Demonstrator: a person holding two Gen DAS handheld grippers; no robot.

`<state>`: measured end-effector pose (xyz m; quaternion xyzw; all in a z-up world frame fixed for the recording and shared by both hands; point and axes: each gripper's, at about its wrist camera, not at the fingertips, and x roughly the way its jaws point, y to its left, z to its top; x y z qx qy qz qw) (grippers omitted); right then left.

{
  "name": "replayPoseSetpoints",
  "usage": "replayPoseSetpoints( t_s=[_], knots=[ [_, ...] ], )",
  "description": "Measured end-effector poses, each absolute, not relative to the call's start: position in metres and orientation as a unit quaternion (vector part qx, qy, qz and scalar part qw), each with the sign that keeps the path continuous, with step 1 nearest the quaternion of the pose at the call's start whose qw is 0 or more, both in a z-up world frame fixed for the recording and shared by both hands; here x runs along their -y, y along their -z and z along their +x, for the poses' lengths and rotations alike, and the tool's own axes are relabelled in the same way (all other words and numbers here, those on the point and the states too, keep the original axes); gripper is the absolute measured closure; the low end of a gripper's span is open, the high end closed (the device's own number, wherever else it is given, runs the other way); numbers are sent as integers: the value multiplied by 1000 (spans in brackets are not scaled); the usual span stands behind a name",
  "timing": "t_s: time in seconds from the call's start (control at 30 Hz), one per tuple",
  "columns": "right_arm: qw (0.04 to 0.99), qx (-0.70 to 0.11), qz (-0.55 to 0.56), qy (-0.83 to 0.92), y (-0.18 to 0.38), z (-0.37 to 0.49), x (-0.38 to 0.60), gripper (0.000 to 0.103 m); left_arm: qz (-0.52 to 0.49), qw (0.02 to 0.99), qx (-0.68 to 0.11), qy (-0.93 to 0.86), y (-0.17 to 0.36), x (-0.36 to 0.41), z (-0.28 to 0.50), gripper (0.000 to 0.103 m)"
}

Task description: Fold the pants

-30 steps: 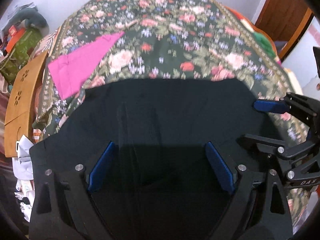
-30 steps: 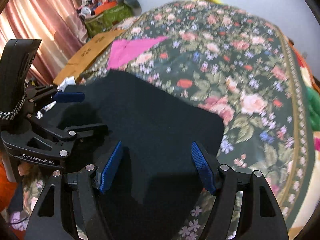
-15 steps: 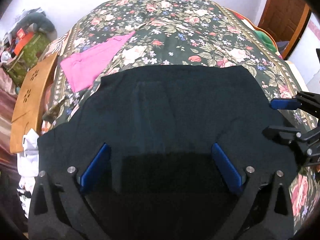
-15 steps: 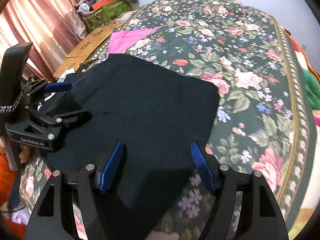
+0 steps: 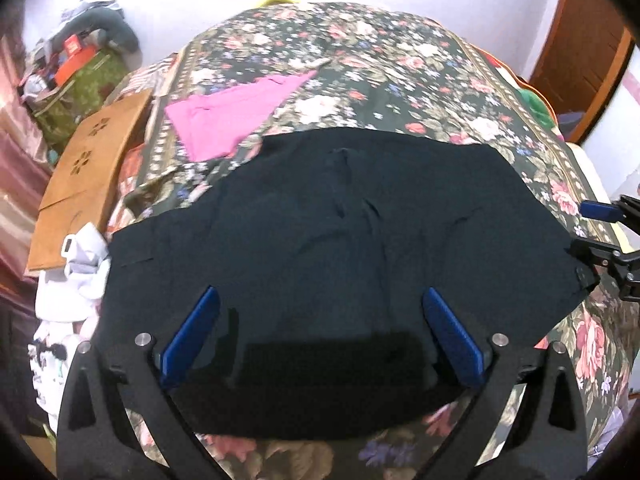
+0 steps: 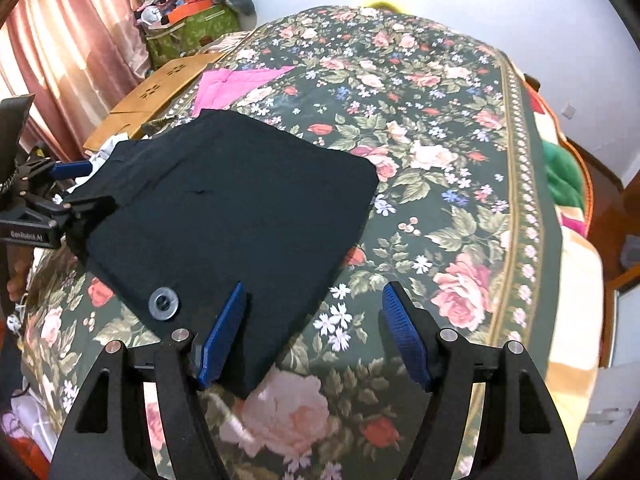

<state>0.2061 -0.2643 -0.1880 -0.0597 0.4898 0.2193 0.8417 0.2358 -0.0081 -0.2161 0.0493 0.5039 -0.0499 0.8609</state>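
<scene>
Black pants [image 5: 340, 232] lie folded flat on the floral bedspread [image 5: 400, 64]. My left gripper [image 5: 320, 332] hovers open and wide over their near edge, with nothing pressed between its blue pads [image 5: 192, 336]. In the right wrist view the pants [image 6: 224, 208] show a grey button [image 6: 163, 303] near their front corner. My right gripper [image 6: 314, 332] stands open above that corner and the bedspread [image 6: 440, 160], gripping nothing. Each gripper shows in the other's view: the right gripper [image 5: 586, 230] at the pants' right edge, the left gripper [image 6: 86, 186] at their left edge.
A pink garment [image 5: 236, 116] lies beyond the pants. A wooden board [image 5: 84, 176] and white clothes [image 5: 68, 292] sit off the bed's left side, with a green bag [image 6: 188, 28] and curtains [image 6: 60, 48] behind. Green cloth [image 6: 564, 176] lies at the bed's right edge.
Both grippers have pulled back and up from the pants, so more of the garment and bed shows. The left jaws have spread wider. The pants stay flat on the bed.
</scene>
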Motion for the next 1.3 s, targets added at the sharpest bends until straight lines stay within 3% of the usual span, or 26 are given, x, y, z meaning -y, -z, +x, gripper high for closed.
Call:
replayPoseSetpoints(
  t_s=[0.57, 0.97, 1.3],
  knots=[
    [875, -406, -46, -260, 125, 203, 197, 36, -82, 909, -404, -56, 157, -118, 184, 0],
    [844, -444, -113, -279, 169, 209, 127, 36, -232, 830, -503, -65, 235, -201, 161, 0],
    [828, -474, -102, -282, 194, 206, 127, 36, -341, 763, -548, 9, 285, -205, 162, 0]
  ],
)
